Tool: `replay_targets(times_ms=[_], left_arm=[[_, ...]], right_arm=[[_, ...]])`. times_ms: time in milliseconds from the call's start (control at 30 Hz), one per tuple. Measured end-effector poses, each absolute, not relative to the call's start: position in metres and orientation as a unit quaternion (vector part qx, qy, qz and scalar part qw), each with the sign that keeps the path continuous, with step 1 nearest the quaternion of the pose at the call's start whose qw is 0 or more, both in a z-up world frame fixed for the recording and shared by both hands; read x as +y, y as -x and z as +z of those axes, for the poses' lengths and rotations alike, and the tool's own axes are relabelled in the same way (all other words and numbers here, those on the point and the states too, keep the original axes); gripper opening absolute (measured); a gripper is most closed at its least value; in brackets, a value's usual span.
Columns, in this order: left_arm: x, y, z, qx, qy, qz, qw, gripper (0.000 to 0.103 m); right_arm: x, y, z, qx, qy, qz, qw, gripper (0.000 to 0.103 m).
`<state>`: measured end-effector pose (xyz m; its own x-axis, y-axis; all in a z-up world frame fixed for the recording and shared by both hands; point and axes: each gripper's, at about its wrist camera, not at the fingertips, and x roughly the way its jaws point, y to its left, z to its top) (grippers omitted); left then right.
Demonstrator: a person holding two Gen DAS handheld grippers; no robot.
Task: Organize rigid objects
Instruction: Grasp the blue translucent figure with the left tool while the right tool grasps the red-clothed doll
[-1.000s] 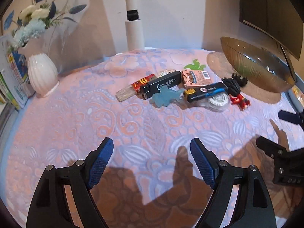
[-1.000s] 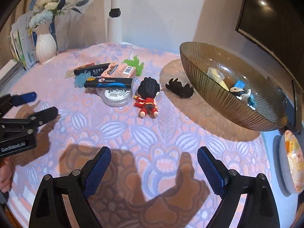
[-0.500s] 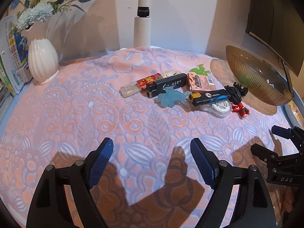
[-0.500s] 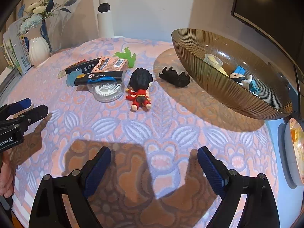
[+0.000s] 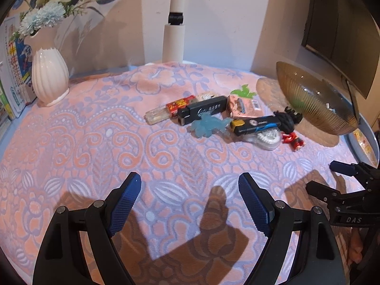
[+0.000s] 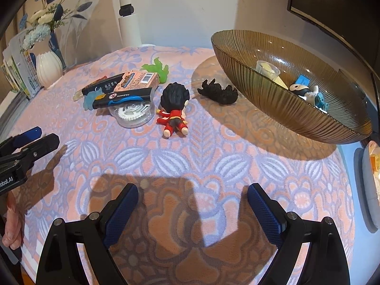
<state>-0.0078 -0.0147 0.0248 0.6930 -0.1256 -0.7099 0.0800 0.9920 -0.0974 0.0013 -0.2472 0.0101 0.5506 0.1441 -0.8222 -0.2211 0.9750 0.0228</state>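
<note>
On the far half of the patterned pink-and-lilac tablecloth [image 6: 213,166], we log the following.

Left gripper [image 5: 190,200]: jaws wide apart, nothing between them; it hangs over the near edge.
Right gripper [image 6: 192,204]: jaws equally wide, empty, above bare cloth at the near edge.
Step in hand: we judge this an approach; no pick has begun.
Target pile: a red-suited, black-haired toy figure [image 6: 174,109] lies face down beside a clear round tape dispenser [image 6: 133,114] and a black lighter with blue print [image 6: 123,98]. A black spiky creature figure [image 6: 217,91] lies just beside the ribbed amber glass bowl [image 6: 273,99].
Bowl: at the far right corner, already holding small items.
Next move: we expect a forward reach; the figure's round head calls for a wide, centred grip.
</note>
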Motion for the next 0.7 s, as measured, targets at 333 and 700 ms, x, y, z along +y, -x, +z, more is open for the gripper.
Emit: replay_targets(times_ms=[333,700], left_arm=[[-0.036,0.014,0.055,0.416,-0.067,-0.079,0.903,0.083],[-0.013,-0.077,0.018,0.477,-0.016,-0.153,0.865,0.050]], right_arm=[[-0.261,-0.018,0.029,0.527,-0.025,0.150,0.836,0.075],[-0.250,-0.067,0.021,0.488,-0.072,0.131,0.860,0.045]])
